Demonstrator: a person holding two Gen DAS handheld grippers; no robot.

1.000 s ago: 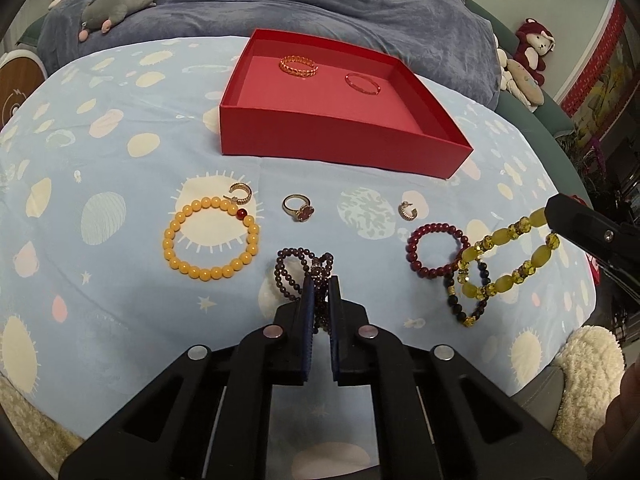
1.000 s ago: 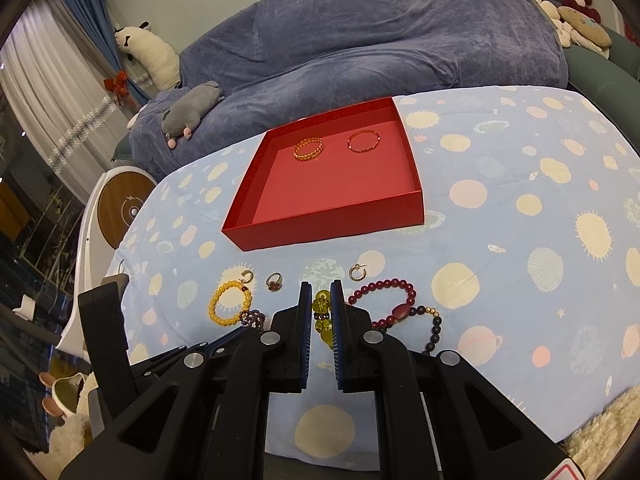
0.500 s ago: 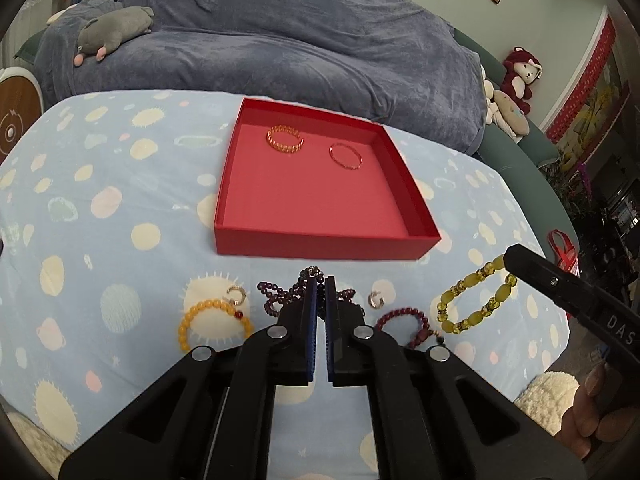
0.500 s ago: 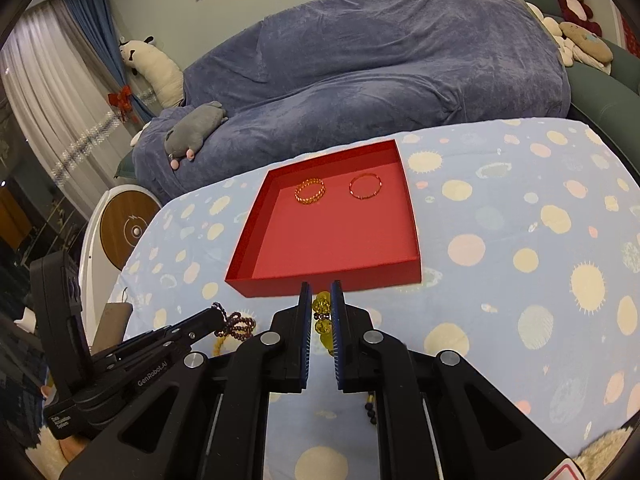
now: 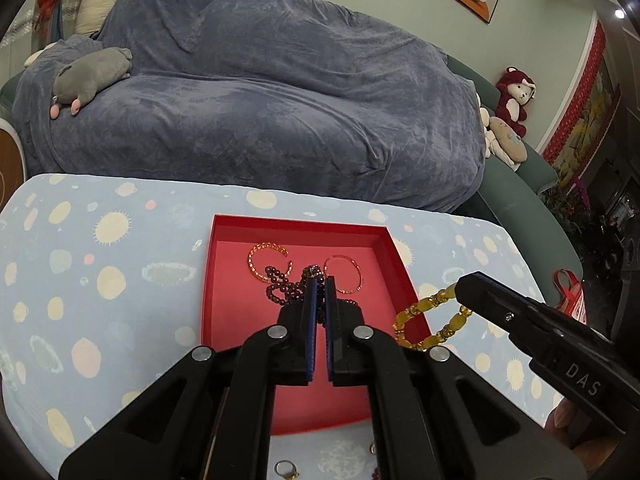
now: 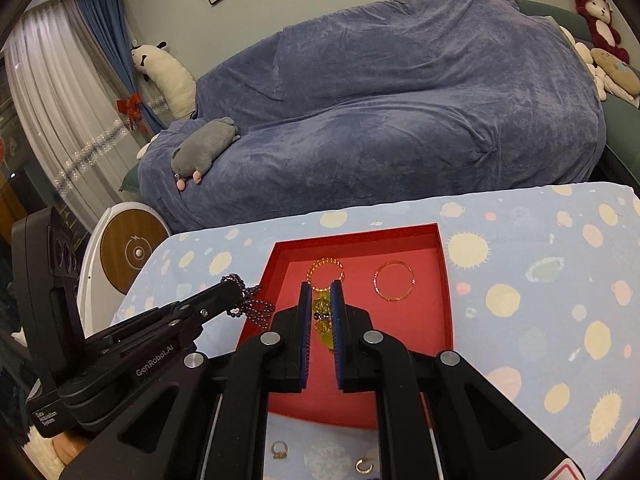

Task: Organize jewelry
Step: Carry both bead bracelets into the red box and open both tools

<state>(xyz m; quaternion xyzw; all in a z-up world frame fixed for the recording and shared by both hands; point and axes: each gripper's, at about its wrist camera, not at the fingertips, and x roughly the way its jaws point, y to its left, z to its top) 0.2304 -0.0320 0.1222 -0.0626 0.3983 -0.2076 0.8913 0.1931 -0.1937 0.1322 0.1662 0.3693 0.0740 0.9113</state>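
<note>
Both tongs (image 5: 319, 284) now over tray (image 5: 224, 232).

Both wrist views near, angled down, sharing red tray (image 5: 208, 280) (image 6: 444, 280), sofa (image 5: 280, 120) behind

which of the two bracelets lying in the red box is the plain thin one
The thin red bangle, on the right of the red box. The gold bracelet to its left is a chunky beaded chain.

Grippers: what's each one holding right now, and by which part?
Left gripper pinches the dark purple bead bracelet by a bunch of its strands. Right gripper pinches the yellow bead bracelet at one point on its loop. Both hang over the red tray.
</note>
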